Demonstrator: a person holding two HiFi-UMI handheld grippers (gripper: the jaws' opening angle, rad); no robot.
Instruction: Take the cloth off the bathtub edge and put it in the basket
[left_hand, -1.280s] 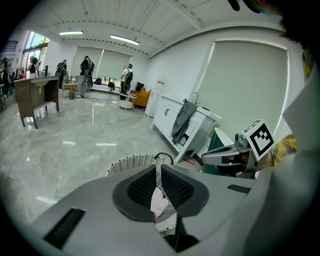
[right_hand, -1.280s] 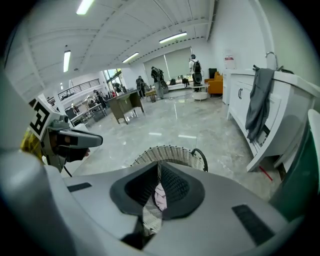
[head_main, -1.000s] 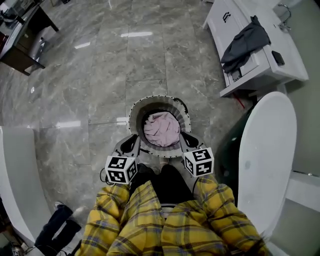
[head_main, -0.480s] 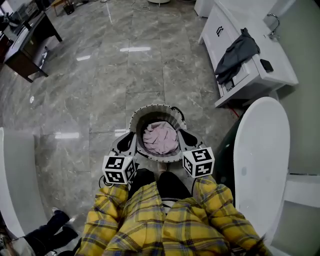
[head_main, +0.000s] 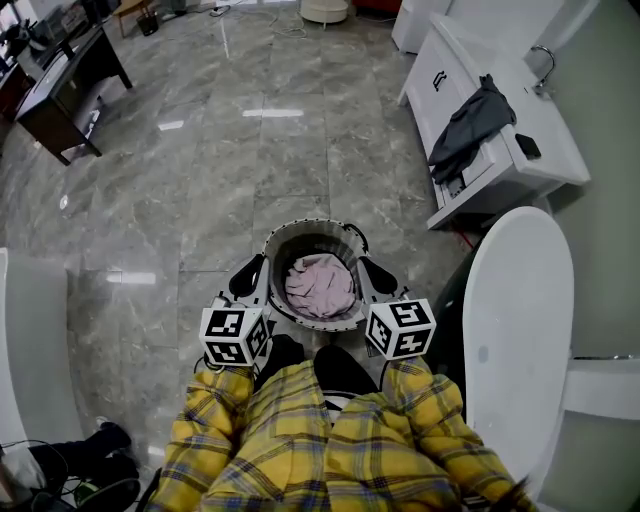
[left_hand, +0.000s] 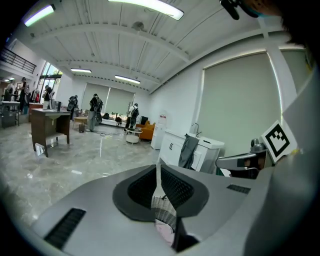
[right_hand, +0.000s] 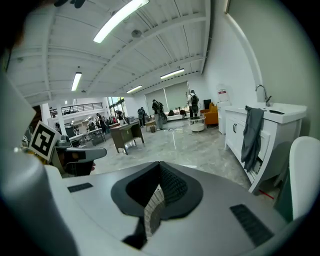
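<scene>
Marble floor is seen throughout; at centre frame the basket (head_main: 310, 225) is clenched by its rim in the left gripper (head_main: 251, 274) and right gripper (head_main: 372, 271), with the pink cloth (head_main: 320, 285) lying inside. Placing seems done; a level set-down is called for.

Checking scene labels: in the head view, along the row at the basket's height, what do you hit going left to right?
left gripper → pink cloth in the basket → right gripper → white bathtub
</scene>
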